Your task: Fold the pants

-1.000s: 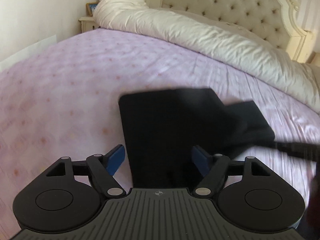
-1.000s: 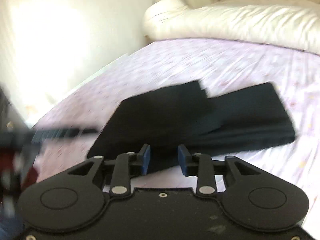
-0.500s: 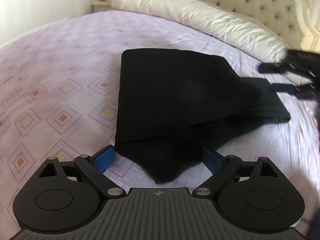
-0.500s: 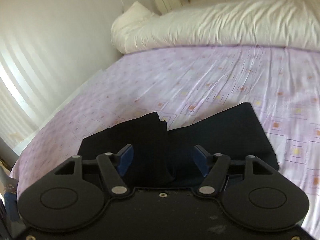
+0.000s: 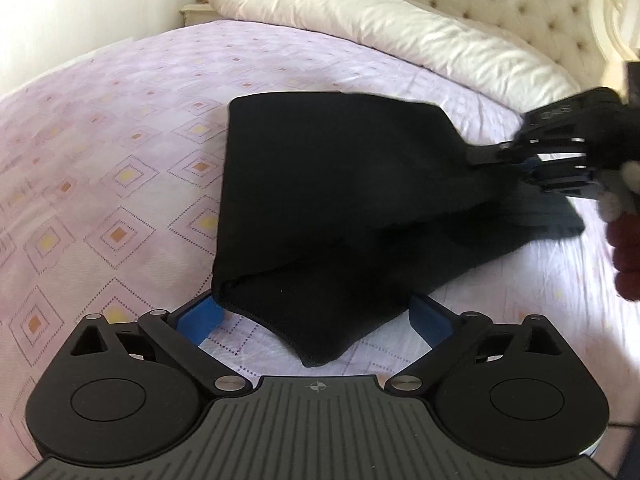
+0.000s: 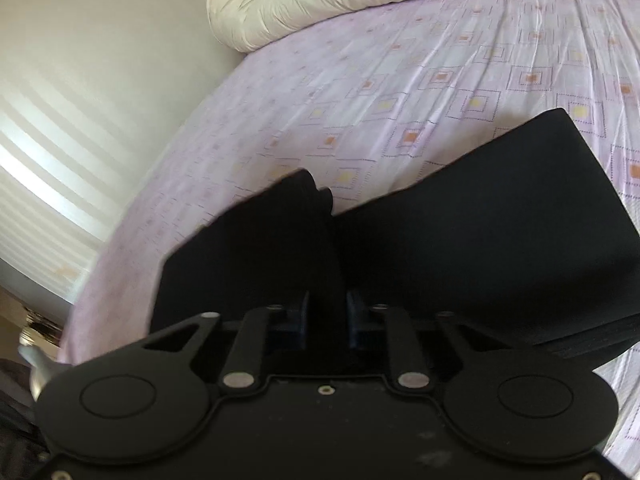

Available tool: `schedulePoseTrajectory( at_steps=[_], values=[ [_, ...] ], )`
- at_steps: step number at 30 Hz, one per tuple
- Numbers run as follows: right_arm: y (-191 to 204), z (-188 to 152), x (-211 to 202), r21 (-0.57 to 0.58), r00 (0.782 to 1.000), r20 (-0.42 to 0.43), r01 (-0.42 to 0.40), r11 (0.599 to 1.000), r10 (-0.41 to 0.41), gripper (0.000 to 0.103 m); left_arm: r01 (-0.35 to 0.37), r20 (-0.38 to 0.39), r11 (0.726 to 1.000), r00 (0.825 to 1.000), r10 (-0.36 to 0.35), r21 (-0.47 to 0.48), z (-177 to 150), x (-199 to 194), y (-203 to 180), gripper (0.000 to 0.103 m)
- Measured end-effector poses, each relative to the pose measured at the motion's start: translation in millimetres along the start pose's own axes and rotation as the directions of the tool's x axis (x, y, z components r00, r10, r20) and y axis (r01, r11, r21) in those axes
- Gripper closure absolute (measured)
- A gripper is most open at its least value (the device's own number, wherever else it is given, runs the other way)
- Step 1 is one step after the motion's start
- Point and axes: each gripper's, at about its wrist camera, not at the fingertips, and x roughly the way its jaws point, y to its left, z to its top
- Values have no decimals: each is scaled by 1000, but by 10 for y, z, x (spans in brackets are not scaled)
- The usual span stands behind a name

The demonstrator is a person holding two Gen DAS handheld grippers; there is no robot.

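Black pants (image 5: 328,200) lie partly folded on the lilac patterned bed sheet (image 5: 100,160). My left gripper (image 5: 316,316) is open, its blue pads either side of the pants' near corner, not gripping it. My right gripper (image 6: 327,316) is shut on a fold of the pants (image 6: 288,248) and lifts it. The right gripper also shows in the left wrist view (image 5: 532,160), pinching the pants' far right edge. A second flat layer of the pants (image 6: 500,240) lies to the right.
A rolled white duvet (image 5: 380,28) lies across the head of the bed before a tufted cream headboard (image 5: 520,0). A nightstand (image 5: 196,12) stands at the far left corner. The bed edge and wall (image 6: 80,100) are on the left in the right wrist view.
My right gripper has closed on a fold of the pants and begun lifting it. My left gripper has stayed open and drawn back slightly from the near corner.
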Motion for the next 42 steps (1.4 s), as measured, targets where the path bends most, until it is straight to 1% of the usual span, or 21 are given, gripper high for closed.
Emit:
schedulePoseTrajectory(
  at_steps=[2, 6, 8, 9, 12, 15, 16, 17, 19, 22, 25, 26, 29, 30, 31, 33, 34, 37, 39, 41, 42],
  values=[
    [105, 35, -168, -37, 999, 39, -8, 999, 10, 91, 12, 7, 999, 1000, -12, -40, 10, -16, 32, 3],
    [334, 88, -594, -154, 990, 137, 2, 988, 19, 92, 38, 11, 995, 999, -37, -98, 40, -58, 81, 3],
    [356, 146, -761, -182, 985, 171, 17, 983, 15, 92, 80, 13, 990, 997, -79, -115, 49, -89, 61, 3],
    [342, 181, -817, -178, 985, 170, 16, 984, 14, 92, 93, 15, 989, 996, -92, -117, 50, -105, 35, 3],
    [306, 209, -907, -176, 985, 171, 20, 984, 11, 92, 67, 34, 993, 997, -64, -95, 59, -135, -85, 3],
    [316, 182, -841, -196, 987, 164, 37, 980, -4, 92, 28, 57, 993, 998, -21, -115, 95, -114, -106, 3],
    [319, 171, -832, -197, 987, 162, 32, 980, 0, 92, 10, 50, 993, 999, -4, -121, 107, -95, -105, 3],
    [324, 177, -822, -201, 986, 168, 36, 979, -2, 92, -26, 23, 993, 999, 29, -117, 117, -49, -104, 4],
    [348, 187, -860, -222, 981, 193, 70, 973, -26, 92, -101, -33, 990, 995, 98, -96, 99, 53, -80, 6],
    [331, 239, -1009, -248, 957, 273, 165, 955, -95, 95, -125, -17, 990, 992, 124, -57, 69, 44, -95, 5],
    [56, 335, -1119, -187, 929, 320, 257, 948, -188, 96, -136, -12, 991, 991, 135, -12, 35, 48, -177, 4],
    [-66, 344, -1131, -158, 922, 318, 280, 947, -220, 97, -138, -10, 990, 990, 138, -2, 24, 51, -200, 3],
    [-393, 267, -1031, -94, 920, 266, 322, 942, -287, 99, -143, -7, 990, 990, 143, 9, 10, 57, -226, 3],
    [-466, 214, -961, -89, 916, 247, 347, 934, -317, 99, -141, -10, 990, 990, 141, 11, 11, 51, -225, 3],
    [-533, 170, -870, -85, 908, 225, 380, 921, -353, 102, -136, -13, 991, 991, 136, 15, 18, 52, -217, 3],
    [-676, 74, -741, -79, 897, 175, 424, 902, -406, 102, -118, -27, 992, 992, 119, 35, 25, 40, -195, 3],
    [-745, 35, -696, -62, 894, 155, 433, 899, -420, 102, -107, -38, 993, 993, 109, 51, 22, 25, -185, 3],
    [-855, -27, -755, 22, 886, 183, 429, 903, -426, 99, -67, -82, 993, 994, 75, 97, 11, -59, -181, 4],
    [-858, -52, -855, 56, 862, 226, 453, 890, -453, 96, -23, -94, 998, 995, 29, 65, 24, -177, -139, 5],
    [-799, -73, -979, 57, 839, 301, 459, 887, -454, 94, 5, -57, 1000, 998, -4, 8, 97, -331, -99, 5],
    [-744, -85, -1026, 45, 837, 333, 447, 893, -435, 94, 14, -27, 1000, 1000, -15, -13, 163, -400, -98, 5]
  ],
)
